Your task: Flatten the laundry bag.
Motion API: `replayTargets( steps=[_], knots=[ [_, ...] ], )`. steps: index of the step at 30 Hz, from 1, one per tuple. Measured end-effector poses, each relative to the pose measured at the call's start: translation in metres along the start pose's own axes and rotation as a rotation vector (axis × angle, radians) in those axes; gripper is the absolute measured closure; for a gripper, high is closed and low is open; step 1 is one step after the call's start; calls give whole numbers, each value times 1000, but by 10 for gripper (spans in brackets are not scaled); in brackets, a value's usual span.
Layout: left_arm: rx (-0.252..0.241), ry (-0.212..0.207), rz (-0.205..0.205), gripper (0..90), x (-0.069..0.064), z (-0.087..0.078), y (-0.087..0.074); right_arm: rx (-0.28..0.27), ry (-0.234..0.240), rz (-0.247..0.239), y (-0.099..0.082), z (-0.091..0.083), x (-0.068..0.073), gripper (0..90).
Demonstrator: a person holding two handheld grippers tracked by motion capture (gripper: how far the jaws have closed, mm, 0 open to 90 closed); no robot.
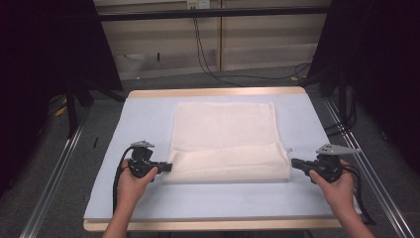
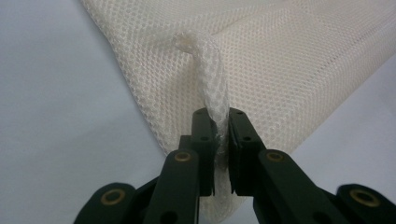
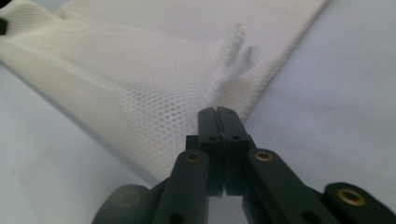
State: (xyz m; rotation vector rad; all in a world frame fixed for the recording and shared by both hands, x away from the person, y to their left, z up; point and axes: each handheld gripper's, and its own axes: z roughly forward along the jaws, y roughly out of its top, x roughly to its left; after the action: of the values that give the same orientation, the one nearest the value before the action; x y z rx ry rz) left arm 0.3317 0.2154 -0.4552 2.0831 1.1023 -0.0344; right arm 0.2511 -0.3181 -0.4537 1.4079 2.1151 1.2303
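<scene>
I am working in a dim room where black curtains [image 1: 44,54] are hanging at both sides and a pale panelled wall [image 1: 218,44] is running across the back, with dark cables [image 1: 208,59] trailing down it onto the grey floor [image 1: 59,163]. Metal rails [image 1: 54,178] are flanking the table [image 1: 213,92], whose wooden edge is showing around a pale blue-white cover [image 1: 143,119]. A cream mesh cloth [image 1: 225,129] is lying flat in the middle of that cover, its near part folded over into a thicker band.

My left gripper [image 1: 167,167] is reaching the cloth's near left corner; in the left gripper view its jaws are clamping a pinched-up ridge of the mesh. My right gripper [image 1: 294,162] is sitting just beside the near right corner, jaws together with nothing between them, the cloth's edge lying just past the tips.
</scene>
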Motion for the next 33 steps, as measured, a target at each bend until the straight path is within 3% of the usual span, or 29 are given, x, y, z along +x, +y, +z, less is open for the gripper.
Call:
replayTargets(
  steps=[2,6,8,11,12,15,19,21,23,27,28,29,31,33],
  knots=[
    [-1,0,-2,828,0,0,0,4,-8,25,1,2,-4,786],
    [-4,23,5,800,1,4,0,57,-16,16,-1,16,-4,704],
    [-1,49,13,727,1,7,0,75,-21,15,-2,23,-4,695],
    [-14,109,-10,529,1,10,0,88,-19,18,-3,29,-6,705],
    [-14,109,-10,477,1,10,0,88,-19,18,-3,29,-6,705],
    [3,129,-17,428,5,16,0,114,-3,30,-2,35,-9,698],
    [9,130,-7,446,4,19,0,113,-12,43,-1,33,-12,686],
    [7,119,-10,449,3,19,-1,71,-5,60,2,23,-12,651],
    [3,106,-15,453,4,20,-1,65,13,51,1,20,-9,648],
    [2,104,-7,470,0,22,-1,114,-7,25,-5,25,-6,631],
    [10,122,15,479,-3,24,0,133,4,13,-9,31,-6,673],
    [12,124,8,487,-5,25,1,146,-2,8,-9,33,-5,693],
    [13,120,16,559,-6,26,2,150,32,20,-9,35,-5,861],
    [16,130,31,625,-6,27,4,143,38,-1,-7,38,-3,900]
  ],
)
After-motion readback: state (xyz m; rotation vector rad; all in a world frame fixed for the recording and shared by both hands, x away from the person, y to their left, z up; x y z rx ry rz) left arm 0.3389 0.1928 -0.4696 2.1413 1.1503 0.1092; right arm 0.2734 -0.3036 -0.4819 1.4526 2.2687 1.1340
